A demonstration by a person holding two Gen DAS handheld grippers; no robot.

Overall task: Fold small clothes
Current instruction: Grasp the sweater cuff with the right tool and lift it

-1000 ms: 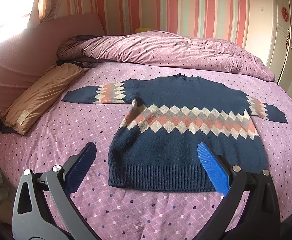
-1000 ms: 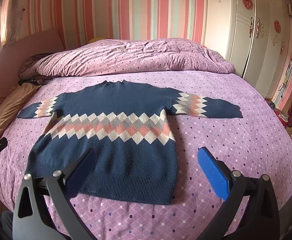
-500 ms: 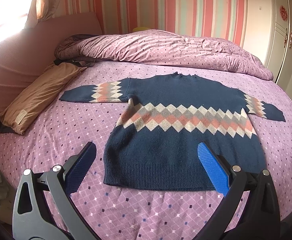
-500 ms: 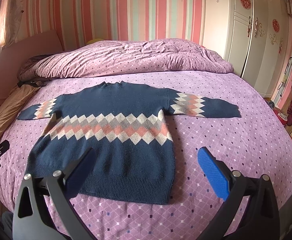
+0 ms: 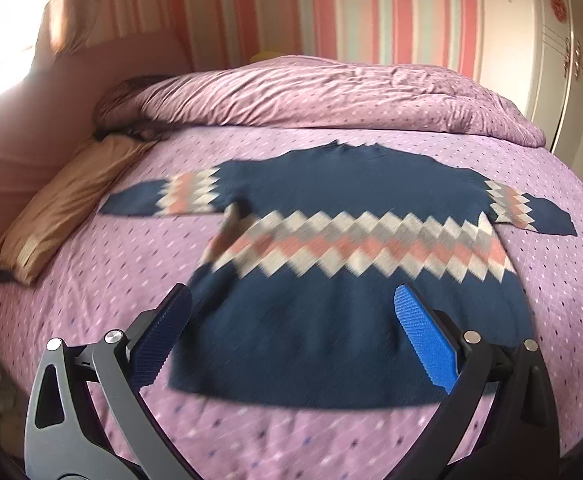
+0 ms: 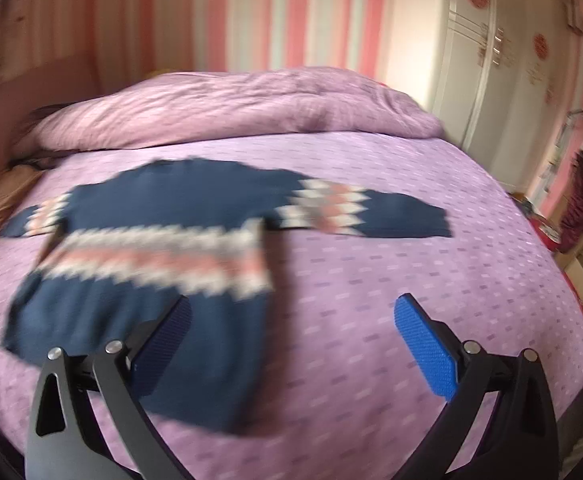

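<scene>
Nearest in the left wrist view, the left gripper [image 5: 291,336] is held with its jaws spread wide and nothing between them; it hangs above the hem of the sweater, apart from the fabric. In the right wrist view, the right gripper [image 6: 291,338] is likewise spread wide and empty, its left finger over the sweater's lower right corner and its right finger over bare sheet. Both views are blurred by motion.

The navy sweater [image 5: 351,280], banded with cream, pink and grey diamonds, is laid flat, front up, on the bed sheet [image 6: 411,280], hem toward the grippers and both sleeves stretched sideways. This spread-out placement is judged to be preparation for folding, which has not yet begun; the wide jaws suggest readiness to pinch the hem or a sleeve.

Beyond, a tan pillow [image 5: 71,196] lies at the left edge, and a bunched duvet [image 5: 311,92] is piled behind the collar. A white wardrobe [image 6: 511,60] with red ornaments stands farthest. No legible writing or brand is visible.
</scene>
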